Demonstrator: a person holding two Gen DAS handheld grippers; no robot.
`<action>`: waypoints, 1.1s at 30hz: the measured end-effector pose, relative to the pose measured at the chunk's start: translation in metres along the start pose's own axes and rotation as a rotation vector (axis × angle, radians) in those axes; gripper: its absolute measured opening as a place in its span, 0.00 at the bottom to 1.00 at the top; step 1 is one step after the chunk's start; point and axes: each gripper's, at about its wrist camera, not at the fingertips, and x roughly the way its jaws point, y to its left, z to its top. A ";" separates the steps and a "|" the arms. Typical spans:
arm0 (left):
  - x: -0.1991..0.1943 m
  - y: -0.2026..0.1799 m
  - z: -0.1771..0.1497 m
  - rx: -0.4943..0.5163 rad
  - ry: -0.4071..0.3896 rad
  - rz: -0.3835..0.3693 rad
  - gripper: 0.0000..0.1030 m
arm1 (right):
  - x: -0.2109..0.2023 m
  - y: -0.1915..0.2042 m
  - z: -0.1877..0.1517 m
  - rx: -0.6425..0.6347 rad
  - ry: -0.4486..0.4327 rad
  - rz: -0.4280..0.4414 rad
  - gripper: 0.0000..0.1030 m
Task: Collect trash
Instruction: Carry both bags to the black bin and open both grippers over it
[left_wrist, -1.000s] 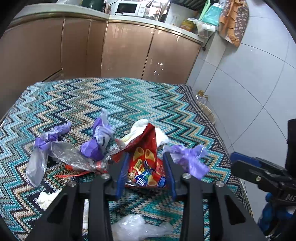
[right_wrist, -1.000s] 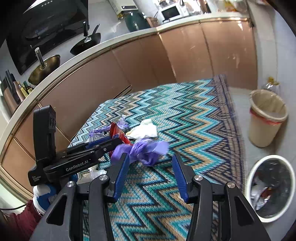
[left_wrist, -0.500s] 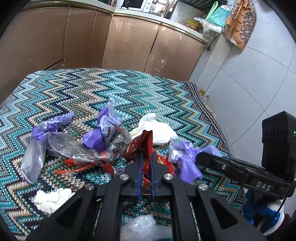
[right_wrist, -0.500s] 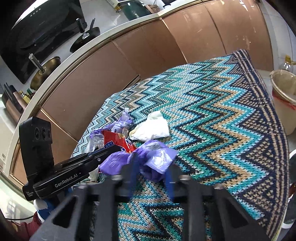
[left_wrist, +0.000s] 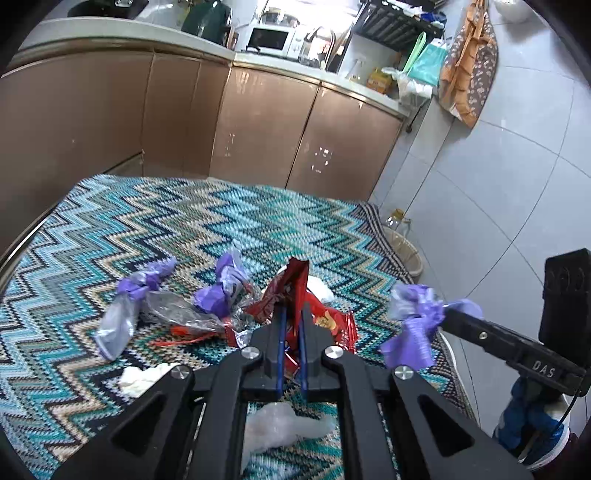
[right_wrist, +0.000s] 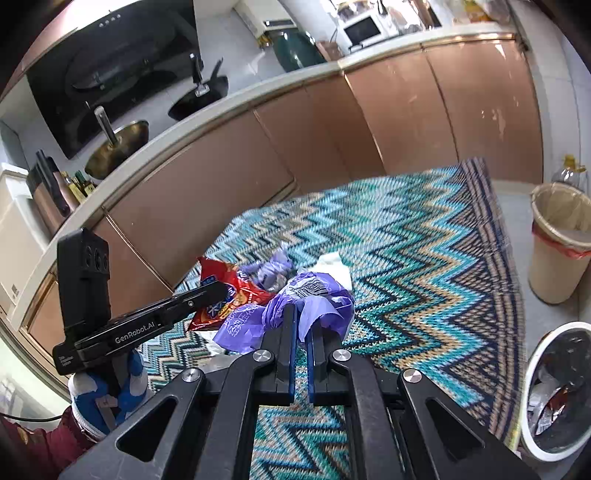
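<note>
While both grip: two pieces pinched.
Left fingers: clamped on crinkled red foil snack bag.
Right fingers: clamped on crumpled purple plastic bag.

We see a zigzag cloth before brown cabinets. On the counter above the cabinets stand a microwave, a green kettle, a wok and a black pan.

Right gripper clamped on purple plastic bag above zigzag cloth. Left gripper grips red snack packet. White bin lower right, holding trash
</note>
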 end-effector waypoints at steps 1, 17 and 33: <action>-0.006 0.000 0.001 -0.004 -0.009 0.000 0.05 | -0.007 0.001 0.000 -0.001 -0.010 -0.001 0.04; -0.069 -0.029 0.024 0.011 -0.117 0.011 0.05 | -0.131 -0.015 -0.016 0.025 -0.199 -0.103 0.04; 0.059 -0.197 0.016 0.227 0.077 -0.221 0.05 | -0.176 -0.131 -0.048 0.195 -0.216 -0.396 0.04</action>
